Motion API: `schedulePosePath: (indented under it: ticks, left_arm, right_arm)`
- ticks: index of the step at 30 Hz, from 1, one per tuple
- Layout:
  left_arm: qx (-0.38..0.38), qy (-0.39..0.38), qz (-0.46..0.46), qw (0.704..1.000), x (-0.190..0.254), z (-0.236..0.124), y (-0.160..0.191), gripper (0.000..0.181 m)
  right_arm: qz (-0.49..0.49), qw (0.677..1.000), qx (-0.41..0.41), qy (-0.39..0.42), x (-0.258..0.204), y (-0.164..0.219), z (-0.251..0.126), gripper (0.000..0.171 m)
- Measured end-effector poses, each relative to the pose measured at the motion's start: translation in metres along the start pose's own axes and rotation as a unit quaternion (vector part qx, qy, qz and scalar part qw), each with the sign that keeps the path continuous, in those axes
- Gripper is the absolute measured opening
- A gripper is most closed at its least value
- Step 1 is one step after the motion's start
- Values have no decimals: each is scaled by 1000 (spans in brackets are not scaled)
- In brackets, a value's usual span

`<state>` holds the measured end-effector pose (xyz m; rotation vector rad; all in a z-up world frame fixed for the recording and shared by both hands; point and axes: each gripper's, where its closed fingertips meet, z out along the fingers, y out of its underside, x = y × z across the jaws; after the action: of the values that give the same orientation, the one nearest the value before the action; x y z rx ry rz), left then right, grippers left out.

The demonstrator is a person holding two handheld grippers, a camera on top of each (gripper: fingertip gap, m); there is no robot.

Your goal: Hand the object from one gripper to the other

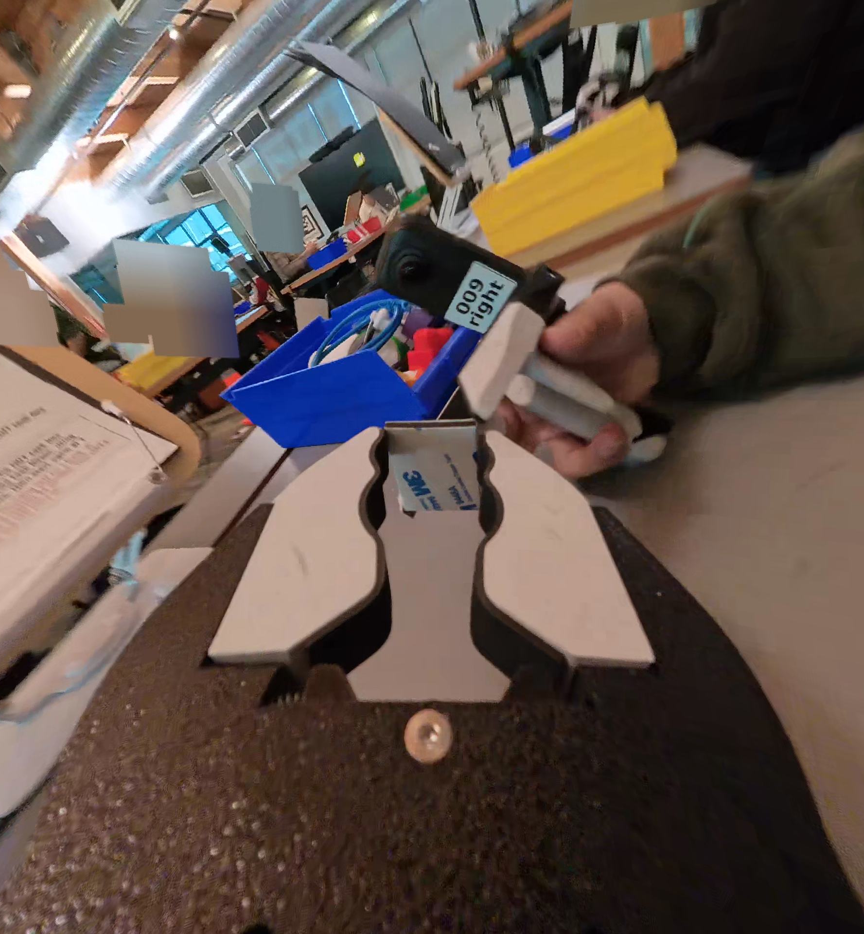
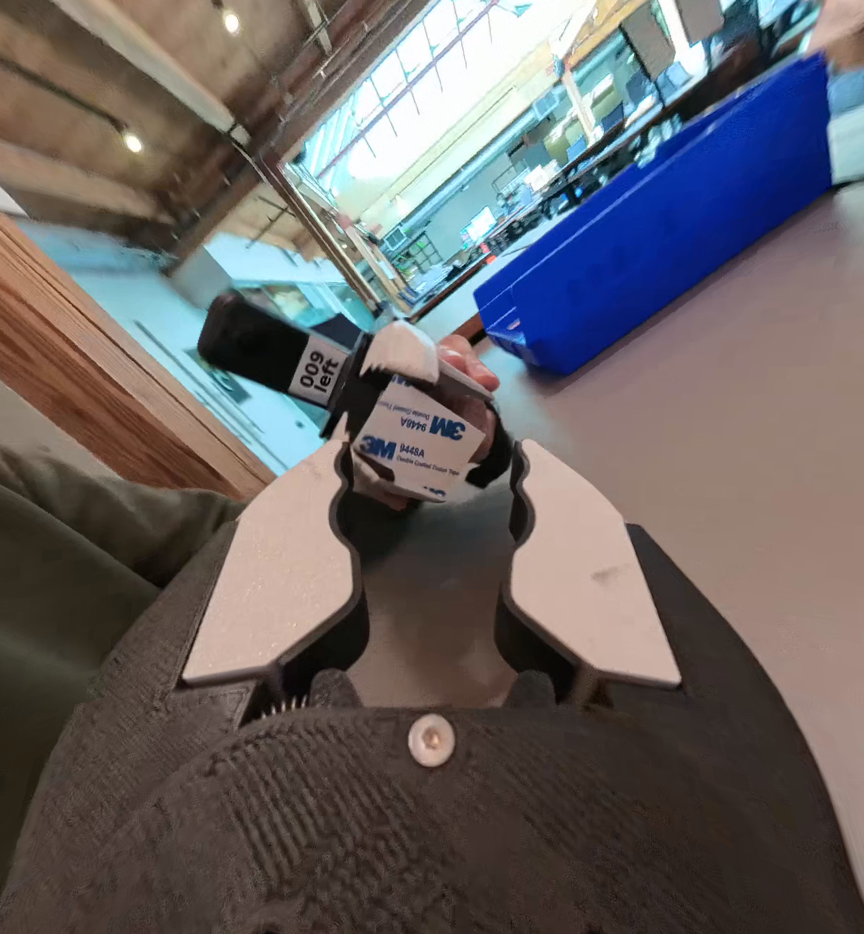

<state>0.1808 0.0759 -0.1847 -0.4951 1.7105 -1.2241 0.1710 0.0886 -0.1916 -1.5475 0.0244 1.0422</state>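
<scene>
The object is a small flat pad with white backing paper and blue print (image 1: 435, 472). My left gripper (image 1: 432, 442) is shut on it, with both fingertips pressed against its sides. In the right wrist view the pad (image 2: 414, 450) stands between the tips of my right gripper (image 2: 429, 455), close to the left-hand finger. The right gripper is open, with a gap left beside the pad. Beyond the pad, one finger (image 2: 404, 348) of the left gripper shows, clamped on the pad's far end. Both grippers are held above the grey table (image 2: 722, 455).
A blue bin (image 1: 339, 399) with cables and coloured parts stands behind the grippers; it also shows in the right wrist view (image 2: 647, 263). A yellow bin (image 1: 571, 187) stands farther back. A cardboard box (image 1: 41, 455) with a paper sheet is at the left. A hand (image 1: 596, 343) holds the right gripper.
</scene>
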Motion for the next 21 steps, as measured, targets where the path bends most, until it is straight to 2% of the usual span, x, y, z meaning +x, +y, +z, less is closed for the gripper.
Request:
schedulePosePath:
  ticks: [1, 5, 7, 14, 16, 18, 21]
  left_arm:
    - [-8, -3, 30, 999, 3, 2, 1, 33]
    - [-39, 6, 101, 994, 13, 9, 7, 33]
    - [-48, 6, 113, 992, 14, 10, 10, 33]
    - [-56, 2, 123, 991, 14, 11, 13, 33]
    - [-41, 16, 66, 997, 17, 12, 10, 38]
    - [-8, 37, -45, 998, 16, 11, 2, 51]
    - [55, 66, -239, 967, 3, 4, -12, 63]
  right_arm:
    - [28, 1000, -2, -10, 0, 1, 0, 60]
    - [102, 993, -2, -51, -5, 3, -1, 53]
    - [102, 994, -8, -39, 0, 6, -2, 47]
    - [97, 994, -32, -36, 3, 11, -2, 42]
    - [77, 996, -25, -38, 1, 8, -3, 42]
    - [38, 999, 0, -36, -1, -3, -5, 43]
    - [-93, 995, 27, -1, -5, -16, -9, 43]
